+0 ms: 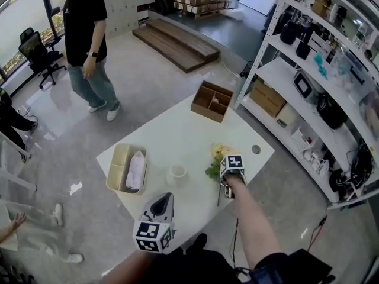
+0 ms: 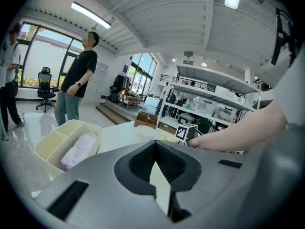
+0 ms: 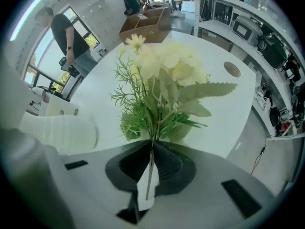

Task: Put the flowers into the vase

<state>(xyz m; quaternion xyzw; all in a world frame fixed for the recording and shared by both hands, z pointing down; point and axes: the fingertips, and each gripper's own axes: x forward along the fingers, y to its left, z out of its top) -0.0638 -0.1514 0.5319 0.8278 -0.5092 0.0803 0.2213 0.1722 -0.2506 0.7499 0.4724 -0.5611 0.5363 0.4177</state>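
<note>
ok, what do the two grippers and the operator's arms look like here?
The left gripper and right gripper match: light grey moulded bodies, with black ribbed pads set in dark recesses. Each carries a white cube printed with black square markers: left cube, right cube. The right arm is bare up to a dark short sleeve.

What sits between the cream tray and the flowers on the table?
The white vase stands between the cream tray and the flowers; the head view shows it.
</note>
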